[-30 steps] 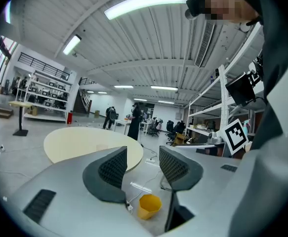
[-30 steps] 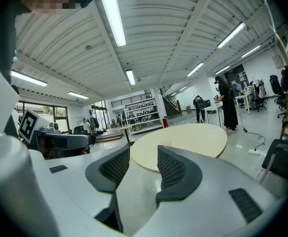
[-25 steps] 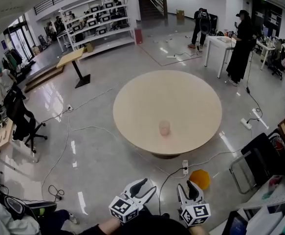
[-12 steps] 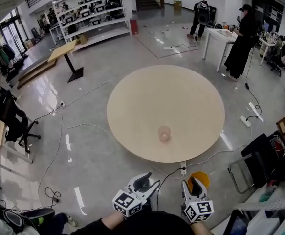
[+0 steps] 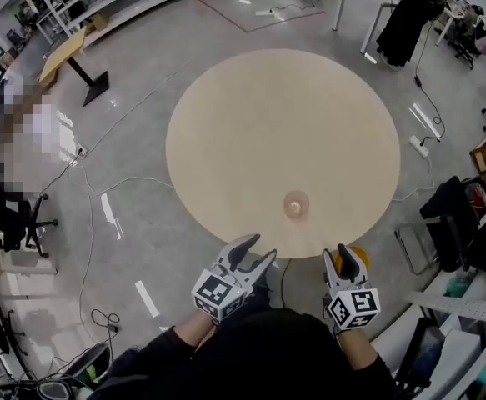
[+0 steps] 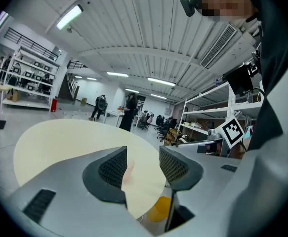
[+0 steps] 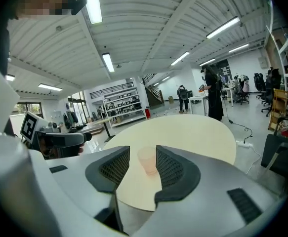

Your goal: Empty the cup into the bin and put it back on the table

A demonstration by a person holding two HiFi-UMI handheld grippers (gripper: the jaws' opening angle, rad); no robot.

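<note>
A translucent pink cup point(image 5: 296, 205) stands upright near the front edge of the round beige table point(image 5: 251, 115). Both grippers hover short of that edge, apart from the cup. My left gripper point(image 5: 258, 249) is open and empty; its view shows the cup point(image 6: 129, 174) half hidden behind one jaw. My right gripper point(image 5: 342, 254) is open too, and the cup point(image 7: 147, 160) appears well ahead between its jaws, untouched. A yellow bin point(image 5: 359, 257) sits on the floor by the table edge, partly hidden behind the right gripper; the bin point(image 6: 158, 209) also shows in the left gripper view.
A black chair point(image 5: 463, 232) stands at the right. A power strip point(image 5: 418, 146) and cables lie on the floor around the table. A person in black point(image 5: 405, 15) stands by a white desk at the far right. A small side table point(image 5: 67, 52) is at the far left.
The view has closed in on the table and tilted down. Both grippers have come forward to the table's front edge. The cup has not moved.
</note>
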